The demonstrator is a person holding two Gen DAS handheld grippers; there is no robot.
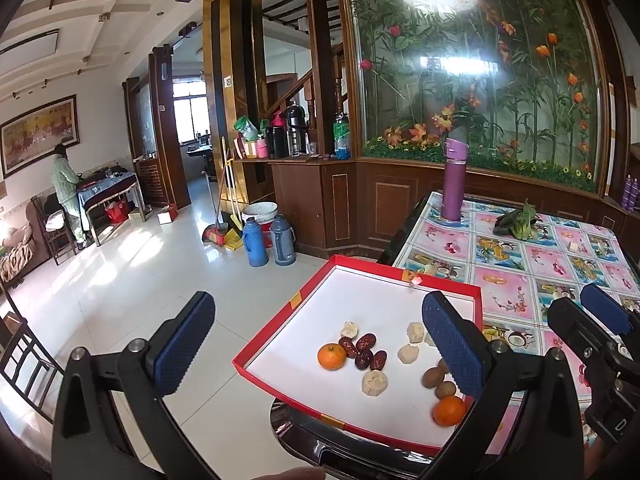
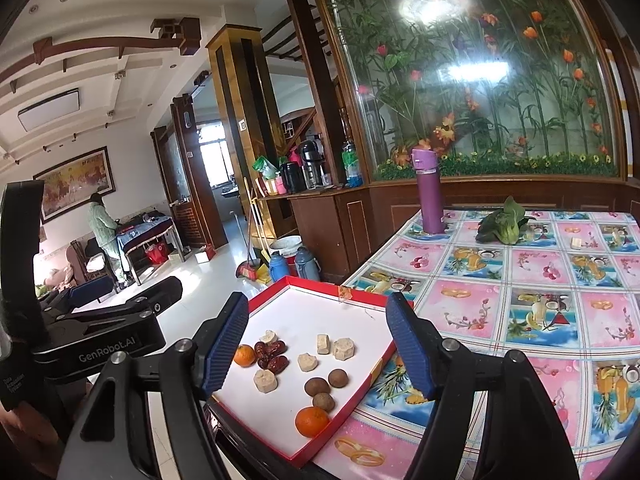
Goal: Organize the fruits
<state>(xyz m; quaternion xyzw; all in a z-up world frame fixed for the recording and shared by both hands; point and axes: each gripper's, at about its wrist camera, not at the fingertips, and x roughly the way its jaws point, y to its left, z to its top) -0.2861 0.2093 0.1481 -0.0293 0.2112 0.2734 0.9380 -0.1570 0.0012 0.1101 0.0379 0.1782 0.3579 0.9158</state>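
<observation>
The left gripper (image 1: pixel 316 344) hangs with its blue ribbed pads spread wide and nothing between them, one pad over the floor and the other above the red tray (image 1: pixel 362 270); in the right wrist view its black body bears the white lettering "GenRobot.AI" and, on the handle, small print too fine to read.

The tray, white inside, sits on the near left corner of the worktop (image 2: pixel 536 280) and overhangs the left edge; inside, from left to right: an orange (image 2: pixel 244 355) touching a cluster of dark red dates (image 2: pixel 272 356), with a pale chunk at the cluster's far side; more pale chunks (image 2: pixel 308 362) in the middle; three brown round fruits (image 2: pixel 324 390) close together, and a second orange (image 2: pixel 312 421) nearest the tray's near edge.

The right gripper (image 2: pixel 316 346) is likewise spread and empty, held above the tray; a purple bottle (image 2: pixel 430 192) stands upright at the worktop's far left corner; a leafy green vegetable (image 2: pixel 502 224) lies near the far edge, on the fruit-patterned cloth.
</observation>
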